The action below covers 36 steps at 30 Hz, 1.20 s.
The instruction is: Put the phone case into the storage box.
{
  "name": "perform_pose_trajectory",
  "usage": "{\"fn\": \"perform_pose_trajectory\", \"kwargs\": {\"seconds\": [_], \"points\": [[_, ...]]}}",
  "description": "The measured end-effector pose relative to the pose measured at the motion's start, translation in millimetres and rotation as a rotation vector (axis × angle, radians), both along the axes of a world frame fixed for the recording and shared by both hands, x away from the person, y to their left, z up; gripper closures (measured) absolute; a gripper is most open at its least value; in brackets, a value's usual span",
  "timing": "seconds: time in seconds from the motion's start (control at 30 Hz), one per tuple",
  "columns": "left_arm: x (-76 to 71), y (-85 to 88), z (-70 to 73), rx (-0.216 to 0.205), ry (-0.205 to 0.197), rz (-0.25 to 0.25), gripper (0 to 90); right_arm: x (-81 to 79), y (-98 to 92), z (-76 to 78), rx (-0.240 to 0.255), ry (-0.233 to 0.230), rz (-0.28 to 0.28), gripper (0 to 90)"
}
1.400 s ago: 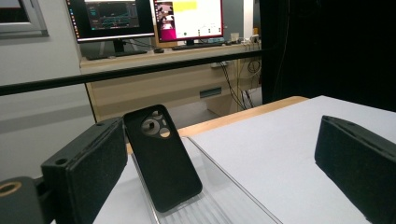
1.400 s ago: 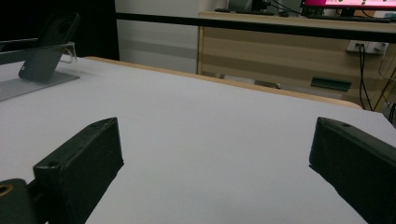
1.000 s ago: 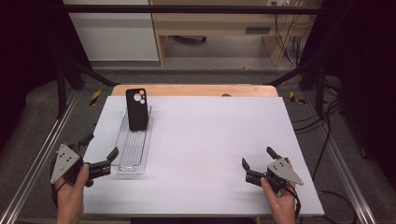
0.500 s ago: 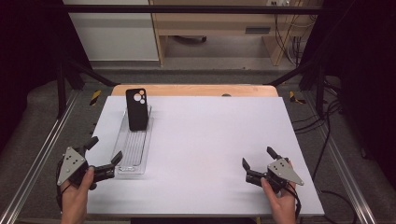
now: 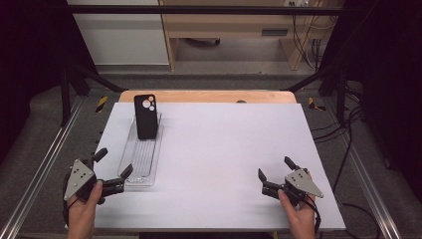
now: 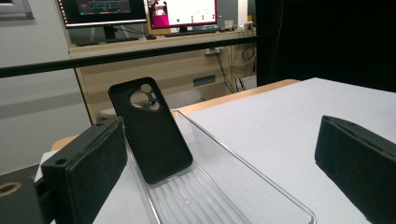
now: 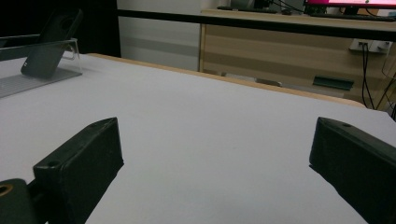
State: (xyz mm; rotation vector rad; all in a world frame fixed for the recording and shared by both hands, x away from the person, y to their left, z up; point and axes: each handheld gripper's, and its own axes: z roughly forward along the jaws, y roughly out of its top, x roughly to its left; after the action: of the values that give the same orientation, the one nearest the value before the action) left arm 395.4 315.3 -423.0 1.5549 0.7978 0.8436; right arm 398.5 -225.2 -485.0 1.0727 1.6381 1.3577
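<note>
A person is sitting at a white surface (image 5: 224,164), holding tongs in each hand. The left tongs (image 5: 112,169) are now sitting a little farther in than a second ago, their jaws spread wide and empty around the near end of a clear plastic tray (image 5: 130,172). A black phone case (image 5: 145,116) is standing tilted at the tray's far end, leaning back against the far wall, camera cutout uppermost. This small advance suggests the left hand (image 5: 82,209) is starting its approach along the tray toward the case. The right tongs (image 5: 273,174) are resting near the front right edge, wide and empty, unmoved. Between the two hands the white surface is lying bare, giving open room. The tray's side walls are narrowing the path to the case.
</note>
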Motion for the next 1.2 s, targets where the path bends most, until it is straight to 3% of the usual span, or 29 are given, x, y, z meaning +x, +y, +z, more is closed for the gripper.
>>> {"fn": "perform_pose_trajectory", "kwargs": {"seconds": [0.23,0.8,1.2], "points": [[-1.9,-4.4,-2.2,-0.012,0.002,-0.012,2.0,0.1,-0.3,0.1,-0.001,-0.001,0.000,2.8],[-8.4,-16.1,-3.4,0.009,-0.011,-0.053,2.0,0.4,0.4,-0.5,-0.004,0.002,0.001,2.9],[-10.9,-17.4,-9.4,0.011,-0.015,-0.044,1.8,0.1,0.3,-0.6,-0.005,0.003,0.002,2.9]]}}
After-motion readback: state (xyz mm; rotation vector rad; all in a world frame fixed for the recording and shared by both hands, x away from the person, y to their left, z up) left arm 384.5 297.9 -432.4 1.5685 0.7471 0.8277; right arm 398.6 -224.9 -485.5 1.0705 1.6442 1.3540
